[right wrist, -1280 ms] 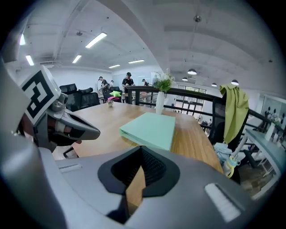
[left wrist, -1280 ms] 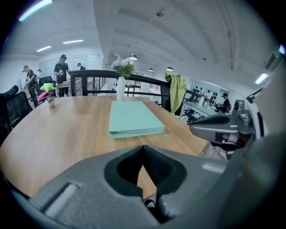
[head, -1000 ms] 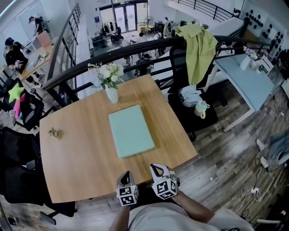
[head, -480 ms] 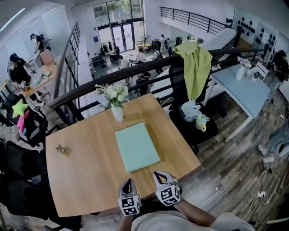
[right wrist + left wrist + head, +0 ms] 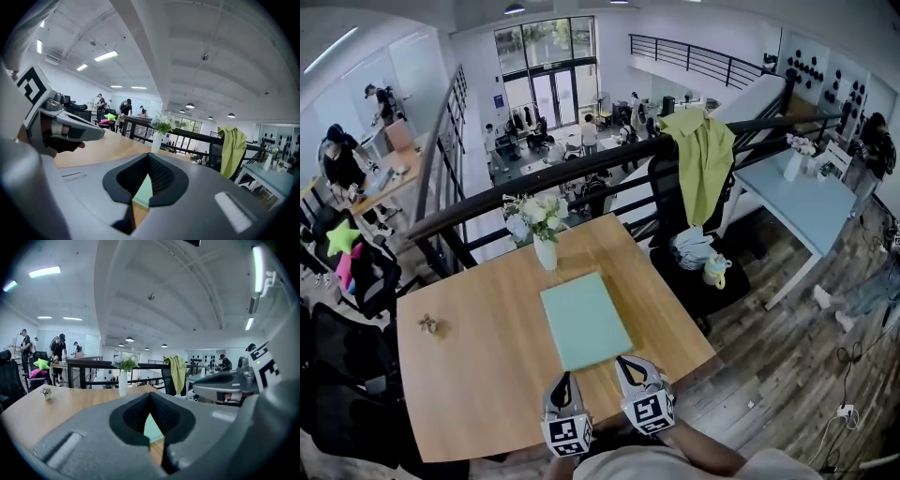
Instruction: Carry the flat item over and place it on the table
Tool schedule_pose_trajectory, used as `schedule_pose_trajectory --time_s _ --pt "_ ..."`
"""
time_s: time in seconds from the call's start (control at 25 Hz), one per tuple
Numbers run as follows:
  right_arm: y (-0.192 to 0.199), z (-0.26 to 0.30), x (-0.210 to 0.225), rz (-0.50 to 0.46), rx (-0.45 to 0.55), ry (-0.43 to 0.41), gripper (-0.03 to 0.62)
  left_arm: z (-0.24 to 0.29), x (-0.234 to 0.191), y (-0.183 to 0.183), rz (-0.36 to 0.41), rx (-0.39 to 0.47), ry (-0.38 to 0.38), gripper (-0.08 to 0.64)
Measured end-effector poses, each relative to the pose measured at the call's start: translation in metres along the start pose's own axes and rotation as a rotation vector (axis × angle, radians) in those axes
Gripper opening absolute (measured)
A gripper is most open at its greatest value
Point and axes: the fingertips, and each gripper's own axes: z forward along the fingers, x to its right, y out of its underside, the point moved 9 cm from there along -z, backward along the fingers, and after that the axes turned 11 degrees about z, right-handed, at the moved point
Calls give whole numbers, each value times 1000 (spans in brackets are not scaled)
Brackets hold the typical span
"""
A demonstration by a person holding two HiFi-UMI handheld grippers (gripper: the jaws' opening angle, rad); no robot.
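The flat mint-green item (image 5: 584, 321) lies on the wooden table (image 5: 469, 366), a little right of its middle. My left gripper (image 5: 563, 380) and right gripper (image 5: 626, 361) hover side by side over the table's near edge, their tips right at the item's near end. Both are shut with nothing in them. In the left gripper view the jaws meet in a closed seam, and a sliver of the green item (image 5: 153, 427) shows below it. The right gripper view shows the same closed seam over the green item (image 5: 144, 191).
A white vase of flowers (image 5: 544, 246) stands just behind the item. A small trinket (image 5: 427, 325) sits at the table's left. A black railing (image 5: 581, 169) runs behind the table. A chair draped with a yellow-green cloth (image 5: 705, 155) stands to the right, with black chairs (image 5: 356, 281) on the left.
The head view has tilted up, so the table sits lower in the picture. The gripper tips now appear closer to the item's near end. The item itself has not moved on the table.
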Motion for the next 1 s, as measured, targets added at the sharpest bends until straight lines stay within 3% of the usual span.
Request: schedule_pose_trajectory --time_s 0.36,0.64,1.0 --pt "-49 -6 21 72 119 37 9 0 -23 -49 -12 123 -16 2" --pt "-82 -19 33 56 187 70 9 -10 -32 -76 -3 177 -14 2" --pt "-88 -22 34 71 197 73 11 -10 -35 -91 23 212 -19 2"
